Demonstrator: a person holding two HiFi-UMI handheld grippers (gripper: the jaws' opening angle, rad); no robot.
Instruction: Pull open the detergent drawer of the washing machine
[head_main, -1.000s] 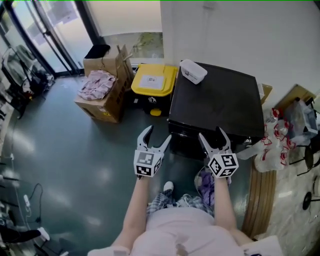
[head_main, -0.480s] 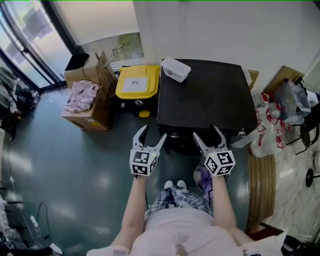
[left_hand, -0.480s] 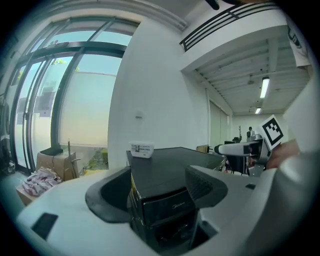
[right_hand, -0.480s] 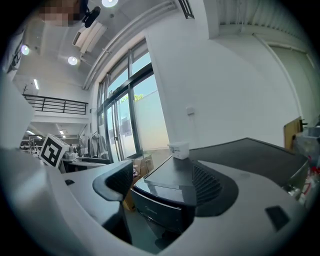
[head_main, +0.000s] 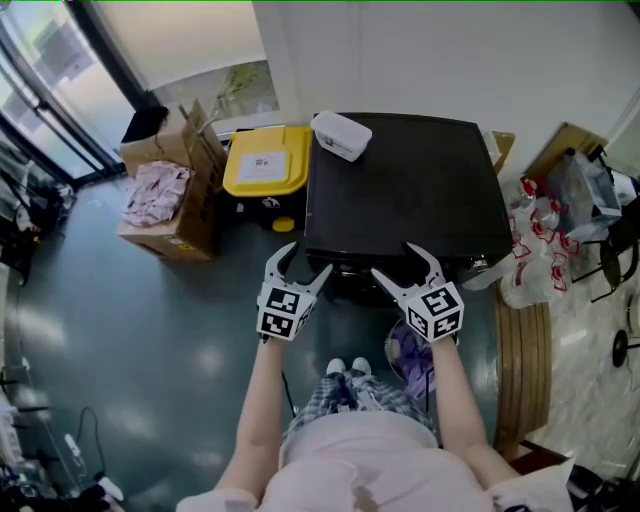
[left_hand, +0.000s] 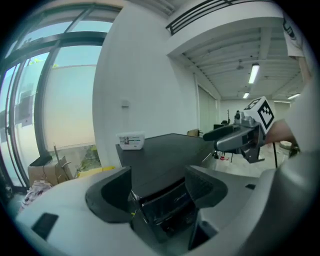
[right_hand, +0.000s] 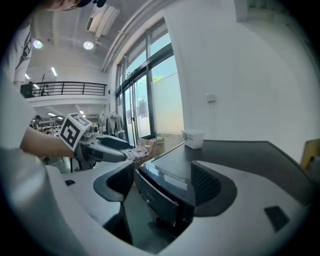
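Washing machine (head_main: 405, 185): black, flat-topped, standing against a white wall, seen from above in the head view. Detergent drawer (left_hand: 162, 196): glossy dark panel at the upper left of the machine's front, lying flush with the front, shut. Left gripper (head_main: 308, 260): held just before the machine's front left corner, clear of it; its fingers (left_hand: 107, 195) stand wide apart, and in the left gripper view they frame the drawer panel without touching it, nothing held. Right gripper (head_main: 394, 262): held just before the front edge, to the right of the left gripper and level with it; its fingers (right_hand: 210, 185) likewise stand wide apart, framing the machine's upper front panel in the right gripper view, nothing held. White lidded tub (head_main: 341, 135): rests on the machine's top near its rear left corner. Yellow-lidded bin (head_main: 265, 160): on the floor, just beside the machine's left side. Cardboard box (head_main: 172, 205): open, left of the bin, with pink packets inside. Plastic bags (head_main: 535, 270): heaped at the machine's right. Purple cloth (head_main: 410, 355): low before the machine, beneath the right gripper. Floor (head_main: 150, 330): dark green, glossy.
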